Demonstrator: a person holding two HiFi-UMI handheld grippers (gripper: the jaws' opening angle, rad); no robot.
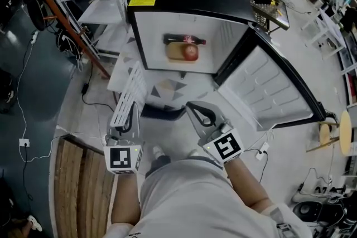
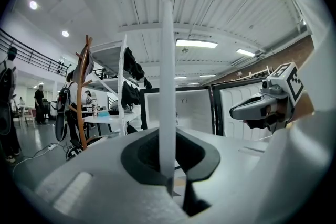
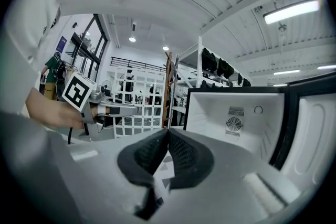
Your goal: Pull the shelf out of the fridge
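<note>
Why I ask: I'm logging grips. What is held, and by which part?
The left gripper is shut on the white shelf, gripping it at the end nearest the person. The right gripper is shut and holds nothing.

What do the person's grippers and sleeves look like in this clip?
The left gripper and right gripper both have pale grey moulded bodies that taper to jaws lined with black textured pads. Each carries a cube with black-and-white square markers on its faces. The person wears a white shirt with short sleeves.
</note>
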